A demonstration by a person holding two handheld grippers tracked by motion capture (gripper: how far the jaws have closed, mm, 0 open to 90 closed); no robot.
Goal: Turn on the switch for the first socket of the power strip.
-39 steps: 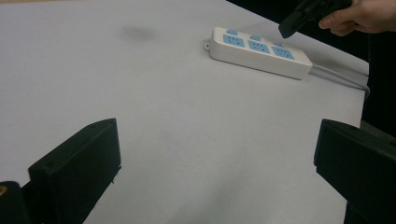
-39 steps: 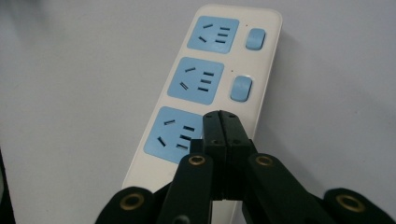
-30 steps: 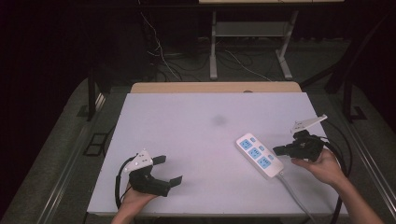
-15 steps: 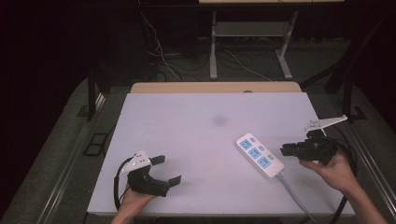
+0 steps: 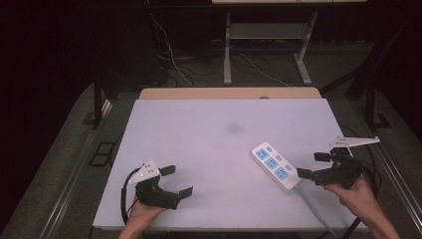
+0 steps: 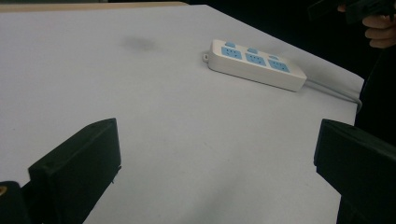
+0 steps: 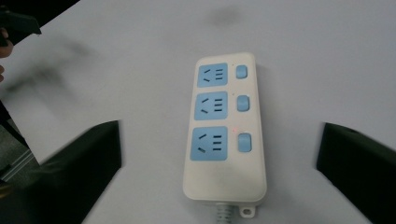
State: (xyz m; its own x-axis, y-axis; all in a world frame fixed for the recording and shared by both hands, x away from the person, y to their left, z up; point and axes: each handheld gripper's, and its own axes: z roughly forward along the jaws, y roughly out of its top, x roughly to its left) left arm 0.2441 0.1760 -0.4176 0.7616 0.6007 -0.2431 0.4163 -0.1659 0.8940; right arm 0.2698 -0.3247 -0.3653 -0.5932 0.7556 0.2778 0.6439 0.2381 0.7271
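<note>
A white power strip (image 5: pixel 275 167) with three blue sockets and three blue switches lies on the right of the white table (image 5: pixel 209 139). My right gripper (image 5: pixel 312 165) is just right of the strip's cable end, off the strip, and its jaws have just been opening with nothing pressed between them. In the right gripper view the strip (image 7: pixel 224 130) lies ahead between the wide black jaws, and a small red light (image 7: pixel 236 129) glows by the nearest switch. At the table's front left, my left gripper (image 5: pixel 177 181) is open and empty. It faces the strip (image 6: pixel 254 63) from afar.
The strip's grey cable (image 5: pixel 313 209) runs off the table's front edge near the right hand (image 5: pixel 356 196). A dark smudge (image 5: pixel 234 128) marks the middle of the table. A wooden edge (image 5: pixel 229 93) borders the far side. Cables and desk legs (image 5: pixel 227 55) stand on the floor behind.
The right gripper has drawn back to the right, away from the power strip, and its jaws have gone from shut to wide open. The left gripper has stayed put.
</note>
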